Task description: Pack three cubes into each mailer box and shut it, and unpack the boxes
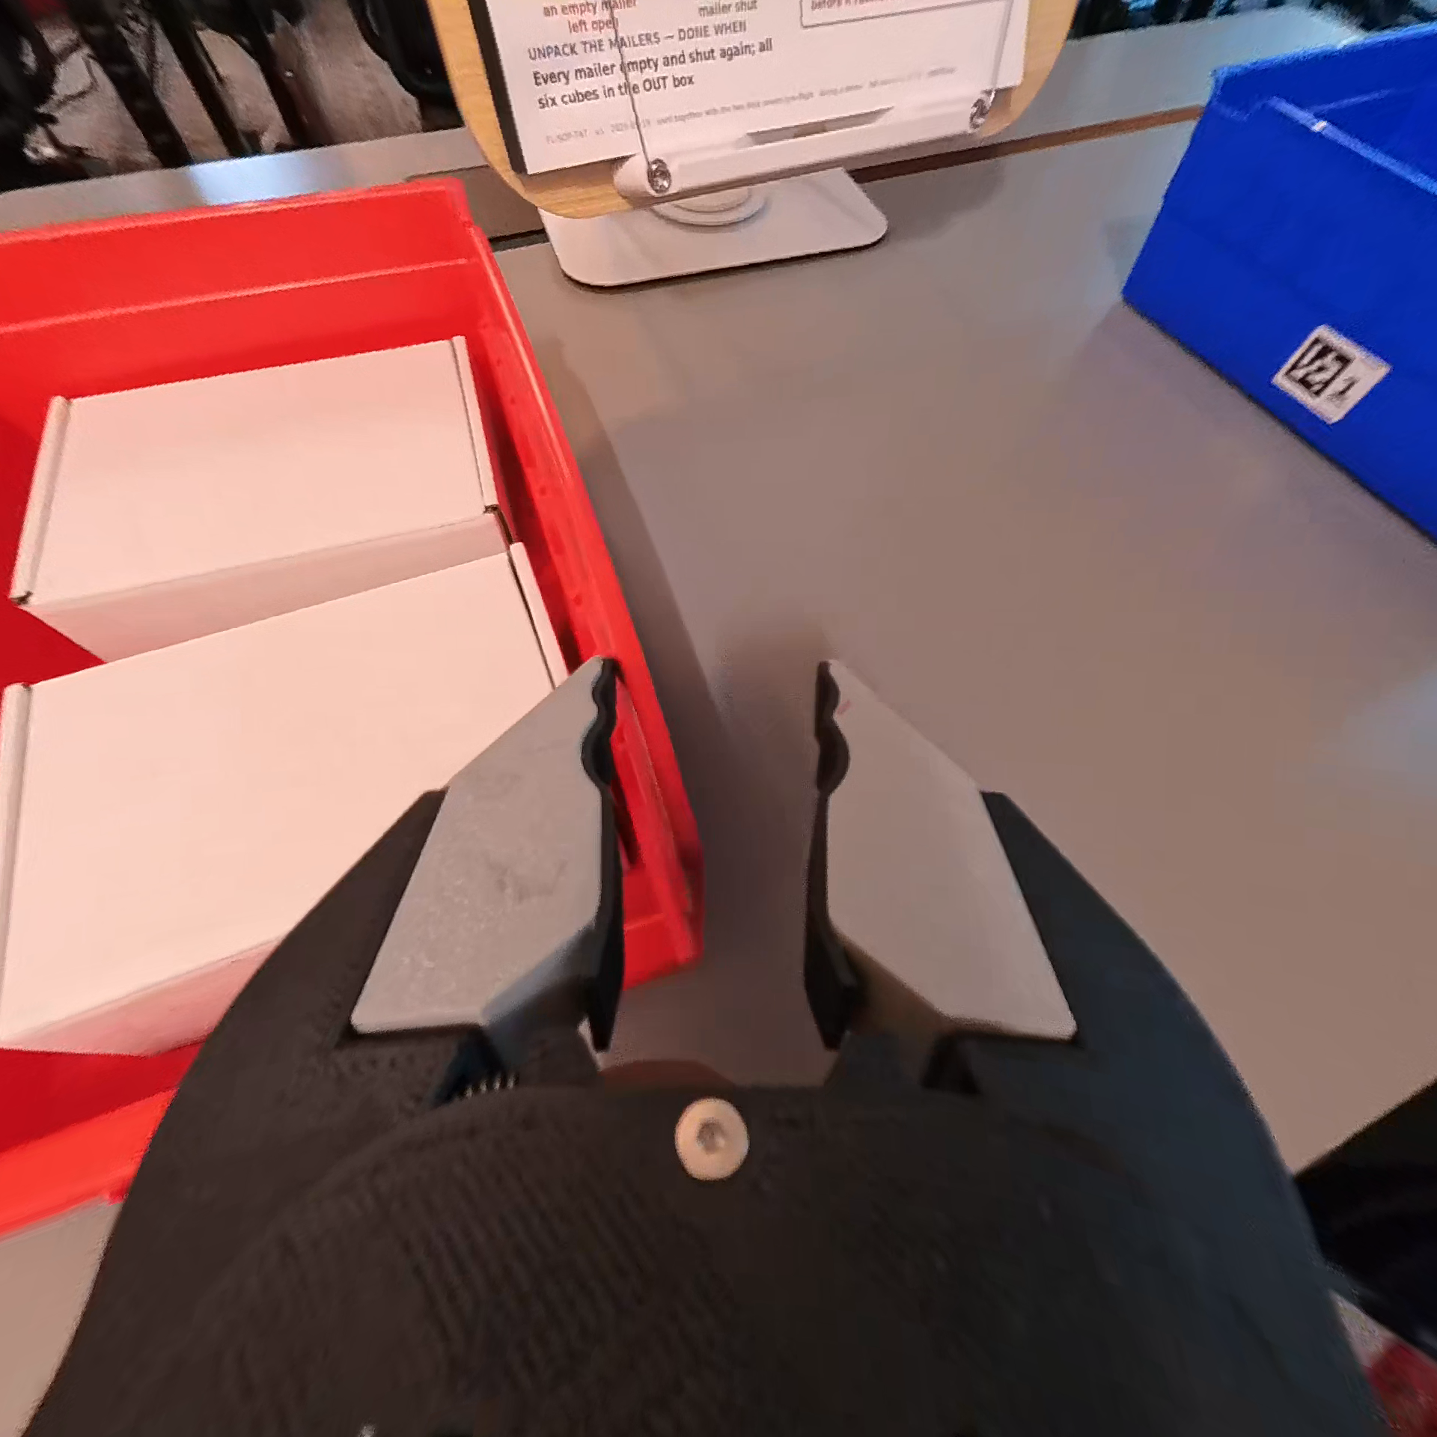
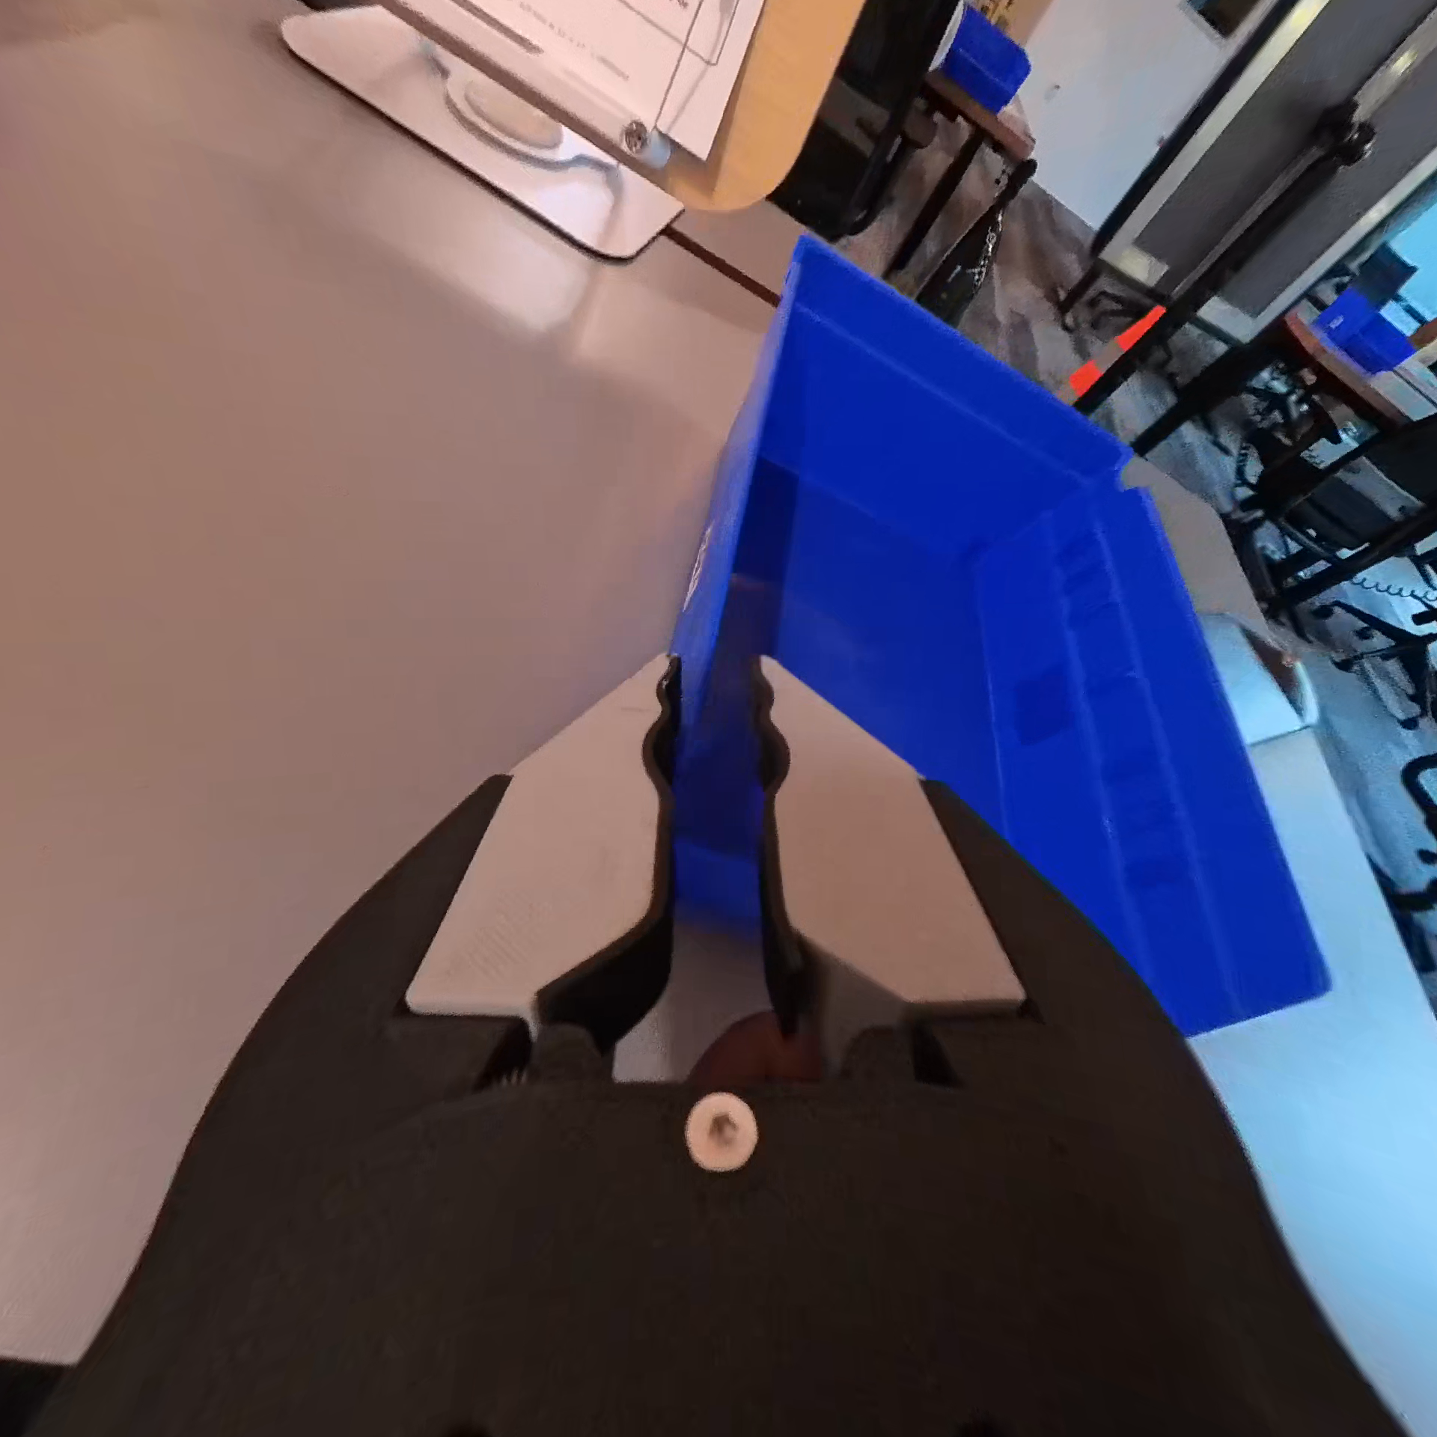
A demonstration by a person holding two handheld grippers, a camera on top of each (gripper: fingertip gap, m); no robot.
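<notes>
right tool (image 2: pixel 719 669) grips blue bin (image 2: pixel 933 560) wall; label (image 1: pixel 1330 375) outside.

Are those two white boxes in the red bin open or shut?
Shut: both white boxes in the red bin show flat, closed lids.

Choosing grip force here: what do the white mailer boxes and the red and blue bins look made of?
Mailer boxes: likely matte white corrugated cardboard, brown at cut corners. Red bin: seemingly moulded plastic, smooth with slight sheen. Blue bin: apparently the same glossy plastic, ribbed rim; the right gripper clamps its wall.
</notes>
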